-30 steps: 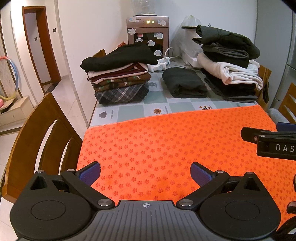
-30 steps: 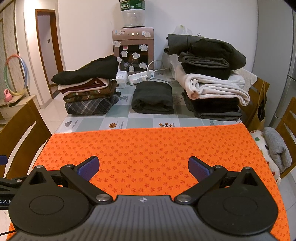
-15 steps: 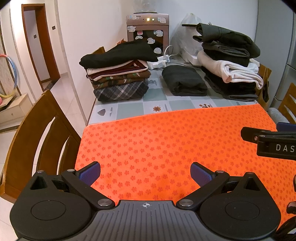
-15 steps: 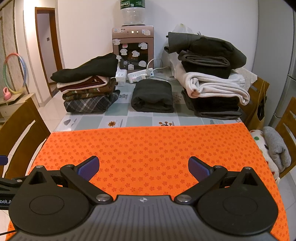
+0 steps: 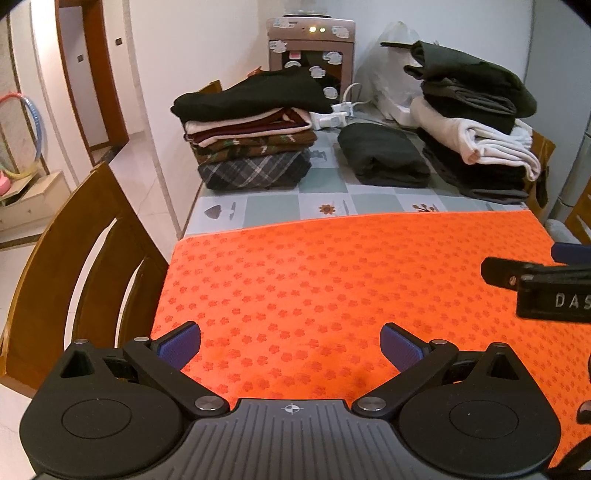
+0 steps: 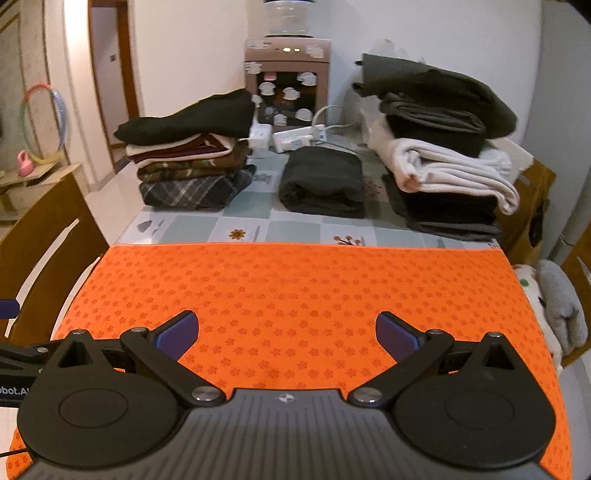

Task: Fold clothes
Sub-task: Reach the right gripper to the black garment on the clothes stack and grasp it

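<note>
Left gripper (image 5: 290, 341) and right gripper (image 6: 287, 332) both spread wide, holding nothing, over orange mat (image 6: 295, 280). Ahead on the tiled table (image 6: 258, 214): folded stack (image 6: 192, 155), black on top, plaid at bottom; single dark folded garment (image 6: 323, 182); taller pile (image 6: 443, 147) with white layer.

Right gripper (image 5: 535, 291) cut off by right frame edge in left view; its printed lettering reads only in part. Water bottle (image 6: 285, 18) cropped at top edge. Plastic bag (image 5: 388, 66) partly hidden behind right clothes stack (image 5: 476, 122).
</note>
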The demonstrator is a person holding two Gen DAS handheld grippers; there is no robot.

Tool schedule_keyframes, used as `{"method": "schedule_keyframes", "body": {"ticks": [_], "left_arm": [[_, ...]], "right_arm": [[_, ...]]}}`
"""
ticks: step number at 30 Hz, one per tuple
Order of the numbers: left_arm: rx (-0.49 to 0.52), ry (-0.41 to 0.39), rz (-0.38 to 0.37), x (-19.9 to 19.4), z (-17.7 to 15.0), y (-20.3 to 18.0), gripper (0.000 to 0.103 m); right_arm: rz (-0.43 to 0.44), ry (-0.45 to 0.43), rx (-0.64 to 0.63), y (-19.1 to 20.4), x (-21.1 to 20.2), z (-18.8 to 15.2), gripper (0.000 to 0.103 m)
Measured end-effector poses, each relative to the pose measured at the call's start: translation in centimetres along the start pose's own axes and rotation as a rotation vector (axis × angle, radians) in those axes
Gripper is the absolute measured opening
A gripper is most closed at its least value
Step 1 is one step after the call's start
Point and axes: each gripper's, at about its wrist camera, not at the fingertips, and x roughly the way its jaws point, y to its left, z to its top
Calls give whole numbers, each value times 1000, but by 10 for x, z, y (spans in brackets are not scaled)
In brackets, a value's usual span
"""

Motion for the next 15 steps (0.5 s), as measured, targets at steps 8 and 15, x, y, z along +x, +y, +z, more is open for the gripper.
{"method": "schedule_keyframes", "body": {"ticks": [8,15], "left_arm": [[-32,10,65,18,0,20,103],[-65,35,120,36,0,42,103]], "right_arm": [[144,46,24,1,40,54,103],[248,44,43,-2,99,128,95]]}}
